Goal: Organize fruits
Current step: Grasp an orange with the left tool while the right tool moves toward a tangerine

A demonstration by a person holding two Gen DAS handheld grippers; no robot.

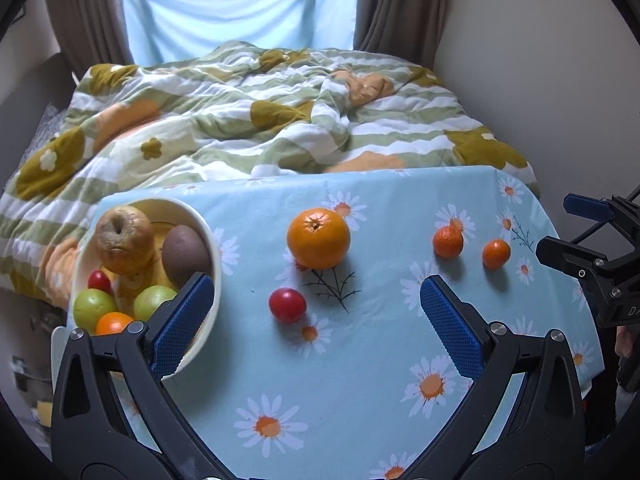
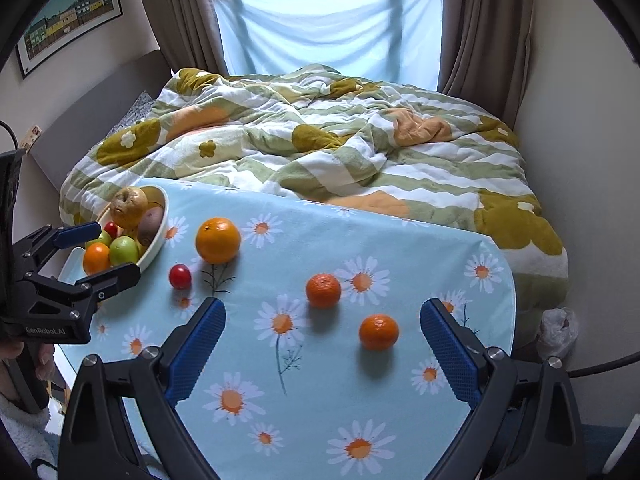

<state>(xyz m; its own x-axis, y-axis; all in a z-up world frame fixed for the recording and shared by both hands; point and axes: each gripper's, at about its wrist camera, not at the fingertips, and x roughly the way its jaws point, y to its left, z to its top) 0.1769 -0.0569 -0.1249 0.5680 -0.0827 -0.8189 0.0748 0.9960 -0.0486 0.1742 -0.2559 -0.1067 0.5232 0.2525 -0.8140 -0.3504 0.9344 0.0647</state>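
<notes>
A cream bowl point(image 1: 208, 236) point(image 2: 160, 236) at the table's left holds several fruits: a yellow-brown apple point(image 1: 124, 238), a brown kiwi point(image 1: 186, 256), green fruits and a small orange. On the daisy cloth lie a large orange point(image 1: 318, 238) point(image 2: 218, 240), a red tomato point(image 1: 287, 305) point(image 2: 180, 276) and two mandarins point(image 1: 448, 241) point(image 1: 496, 254) point(image 2: 323, 290) point(image 2: 379, 332). My left gripper point(image 1: 316, 312) is open, its left finger over the bowl's rim, the tomato lying ahead between the fingers. My right gripper point(image 2: 322, 344) is open above the cloth, the mandarins ahead between its fingers.
The table point(image 2: 360, 420) stands against a bed with a rumpled green-striped flowered quilt point(image 2: 340, 148). Its right edge drops toward a wall and a white plastic bag point(image 2: 558, 330) on the floor. A hand point(image 2: 24, 356) holds the left gripper's handle.
</notes>
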